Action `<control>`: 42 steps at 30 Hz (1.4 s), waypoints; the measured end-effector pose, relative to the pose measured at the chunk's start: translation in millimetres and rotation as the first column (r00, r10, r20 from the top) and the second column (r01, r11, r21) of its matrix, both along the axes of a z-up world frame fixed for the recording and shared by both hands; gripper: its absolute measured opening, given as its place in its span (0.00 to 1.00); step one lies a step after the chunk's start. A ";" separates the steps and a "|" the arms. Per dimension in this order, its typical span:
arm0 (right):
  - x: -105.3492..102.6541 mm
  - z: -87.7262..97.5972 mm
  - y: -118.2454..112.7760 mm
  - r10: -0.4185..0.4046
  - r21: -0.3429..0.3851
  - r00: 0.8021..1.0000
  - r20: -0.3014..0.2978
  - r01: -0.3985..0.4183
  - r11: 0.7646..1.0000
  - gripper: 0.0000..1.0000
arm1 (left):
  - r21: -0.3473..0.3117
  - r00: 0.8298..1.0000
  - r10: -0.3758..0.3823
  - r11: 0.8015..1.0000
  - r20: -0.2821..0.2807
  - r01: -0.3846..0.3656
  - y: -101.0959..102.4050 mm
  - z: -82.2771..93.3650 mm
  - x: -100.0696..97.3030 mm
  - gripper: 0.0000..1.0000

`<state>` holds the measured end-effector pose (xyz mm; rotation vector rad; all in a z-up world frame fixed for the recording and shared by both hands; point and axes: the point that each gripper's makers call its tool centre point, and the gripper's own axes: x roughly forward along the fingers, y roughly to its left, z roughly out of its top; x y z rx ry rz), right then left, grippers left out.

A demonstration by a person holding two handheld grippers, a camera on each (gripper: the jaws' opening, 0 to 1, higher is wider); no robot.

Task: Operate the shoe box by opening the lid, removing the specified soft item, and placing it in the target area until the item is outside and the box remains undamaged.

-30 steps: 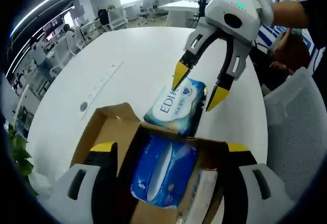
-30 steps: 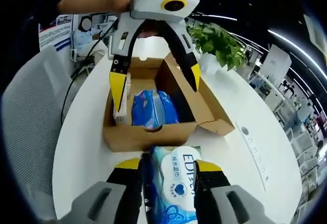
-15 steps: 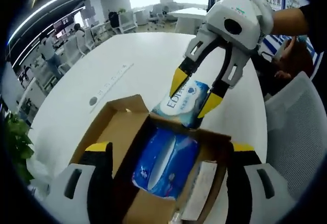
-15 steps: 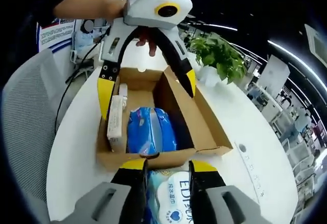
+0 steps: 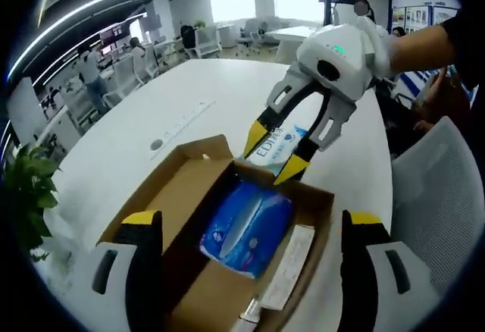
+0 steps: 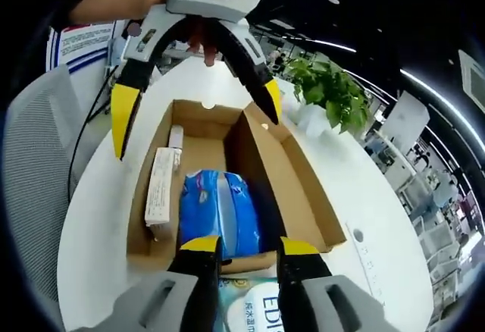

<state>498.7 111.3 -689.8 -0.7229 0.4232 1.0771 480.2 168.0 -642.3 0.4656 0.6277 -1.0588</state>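
Observation:
An open cardboard shoe box lies on a white round table. Inside it are a blue soft pack and a slim white carton. My right gripper is shut on a white and blue EDI wipes pack, held at the box's end wall, outside it. My left gripper stands wide open, one jaw on each side of the box, gripping nothing.
A green plant stands beside the table past the box's lid flap. A grey mesh chair sits close to the table edge. A person's hand holds the left gripper. Office desks and people are far behind.
My right gripper has shut on the wipes pack and tilted it up off the table against the box's end wall. My left gripper has drawn back, and more of the box shows between its jaws.

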 end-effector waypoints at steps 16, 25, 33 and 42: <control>12.3 -13.2 12.9 -0.041 -0.055 0.998 0.044 0.043 0.998 0.21 | -0.068 0.995 0.045 0.997 0.084 -0.040 26.9 16.9 -42.1 0.99; 14.9 -16.8 24.2 -0.056 -0.059 0.997 0.060 0.059 0.997 0.17 | -0.111 0.987 0.134 0.986 0.091 -0.124 51.5 16.6 -64.7 0.99; 15.6 -17.4 30.6 -0.062 -0.057 0.996 0.069 0.066 0.996 0.12 | -0.124 0.974 0.196 0.976 0.116 -0.182 69.0 13.2 -87.1 0.99; 13.6 -25.7 38.8 -0.051 -0.067 0.997 0.065 0.055 0.996 0.10 | -0.143 0.963 0.243 0.964 0.119 -0.225 78.6 6.3 -112.8 0.99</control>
